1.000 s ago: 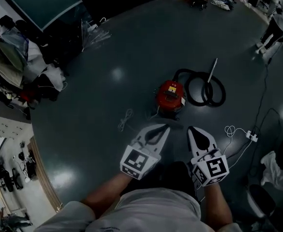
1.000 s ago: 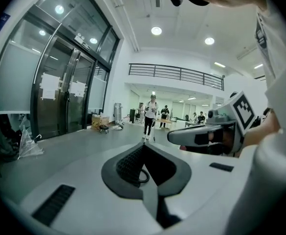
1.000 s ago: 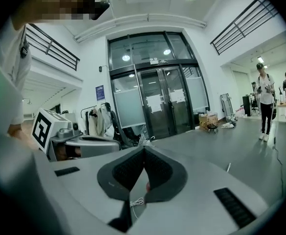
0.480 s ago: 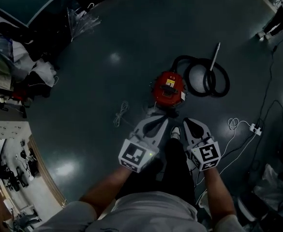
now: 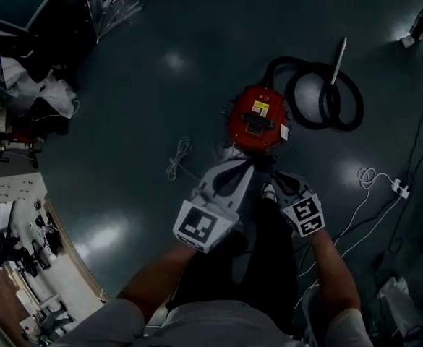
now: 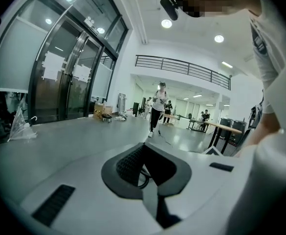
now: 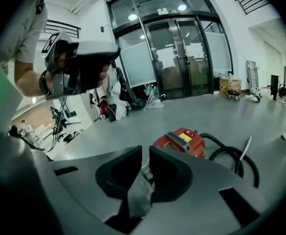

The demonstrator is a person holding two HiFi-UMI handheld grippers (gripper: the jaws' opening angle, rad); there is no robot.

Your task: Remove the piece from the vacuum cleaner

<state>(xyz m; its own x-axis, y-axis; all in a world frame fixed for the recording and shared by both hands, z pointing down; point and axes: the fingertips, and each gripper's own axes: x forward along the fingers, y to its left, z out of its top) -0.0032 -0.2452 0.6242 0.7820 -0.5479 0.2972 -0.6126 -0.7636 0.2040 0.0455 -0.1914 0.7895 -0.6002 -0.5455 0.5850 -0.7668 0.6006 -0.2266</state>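
The red canister vacuum cleaner (image 5: pixel 258 118) stands on the dark floor, also seen in the right gripper view (image 7: pixel 182 141). Its black hose (image 5: pixel 325 98) lies coiled to its right with a metal wand (image 5: pixel 338 60) across the coil. My left gripper (image 5: pixel 244 167) is held above the floor just short of the vacuum's near side, its jaws closed tip to tip with nothing in them (image 6: pixel 143 146). My right gripper (image 5: pixel 278 176) hovers beside it, a little nearer to me. Its jaws are opening, with a narrow slit between them and nothing in it (image 7: pixel 145 152).
A white cord (image 5: pixel 176 157) lies on the floor left of the vacuum. A power strip (image 5: pixel 399 188) with white and dark cables lies at the right. Clothes and clutter (image 5: pixel 23 100) fill the left edge. A person (image 6: pixel 157 106) walks far off in the hall.
The view has closed in on the vacuum cleaner. Both grippers have moved forward and now sit right at its near side.
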